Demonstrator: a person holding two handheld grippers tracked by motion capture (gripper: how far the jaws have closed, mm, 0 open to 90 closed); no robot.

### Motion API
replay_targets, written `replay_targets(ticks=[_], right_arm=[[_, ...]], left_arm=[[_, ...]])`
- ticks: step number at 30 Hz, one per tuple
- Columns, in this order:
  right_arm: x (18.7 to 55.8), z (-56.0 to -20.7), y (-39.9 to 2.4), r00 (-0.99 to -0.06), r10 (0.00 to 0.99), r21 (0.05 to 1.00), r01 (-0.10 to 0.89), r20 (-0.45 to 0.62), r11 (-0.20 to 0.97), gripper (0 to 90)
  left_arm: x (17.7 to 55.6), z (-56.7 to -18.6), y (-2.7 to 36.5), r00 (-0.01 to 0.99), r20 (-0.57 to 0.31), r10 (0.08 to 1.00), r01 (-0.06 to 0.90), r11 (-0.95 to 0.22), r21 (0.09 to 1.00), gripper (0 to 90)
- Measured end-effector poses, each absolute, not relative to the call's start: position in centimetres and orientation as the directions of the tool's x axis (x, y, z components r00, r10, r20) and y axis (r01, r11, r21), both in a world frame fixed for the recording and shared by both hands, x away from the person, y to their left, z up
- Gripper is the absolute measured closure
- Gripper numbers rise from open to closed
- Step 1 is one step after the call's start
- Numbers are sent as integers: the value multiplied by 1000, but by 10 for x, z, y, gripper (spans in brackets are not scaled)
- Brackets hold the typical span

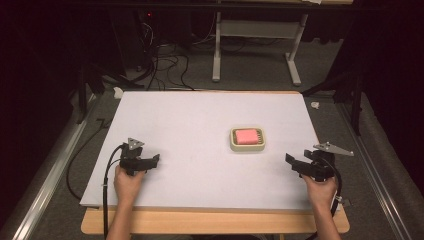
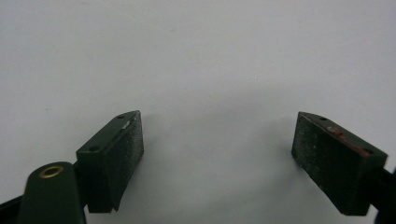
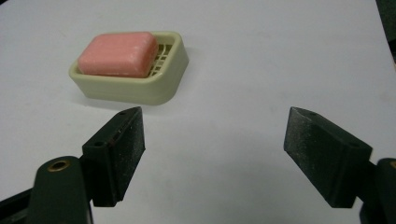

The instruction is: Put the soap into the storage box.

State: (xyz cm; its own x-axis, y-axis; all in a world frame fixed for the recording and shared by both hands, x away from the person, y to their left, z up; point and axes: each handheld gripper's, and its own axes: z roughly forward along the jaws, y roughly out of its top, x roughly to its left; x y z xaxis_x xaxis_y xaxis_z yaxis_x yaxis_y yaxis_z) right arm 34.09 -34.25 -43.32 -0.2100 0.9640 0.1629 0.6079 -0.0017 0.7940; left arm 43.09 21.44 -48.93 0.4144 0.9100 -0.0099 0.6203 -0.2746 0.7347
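Observation:
A pink bar of soap lies in a cream soap dish right of the middle of the white table top. My right gripper rests near the table's right front, open, with bare table between its jaws; the dish sits ahead of it and to the left, apart from it. Over at the left front, my left gripper is open above bare white surface, nothing between its pads.
The white board lies on a wooden table whose front edge shows below it. Beyond the table stand a white metal frame and loose cables on the dark floor. Rails run along both sides.

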Motion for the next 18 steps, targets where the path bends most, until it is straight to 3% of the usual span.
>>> replay_targets(ticks=[18], right_arm=[[350, -463, -332, -187, 977, 753, 656, 102, 47, 239]], left_arm=[[431, -489, 214, 414, -9, 910, 620, -275, 735, 173]])
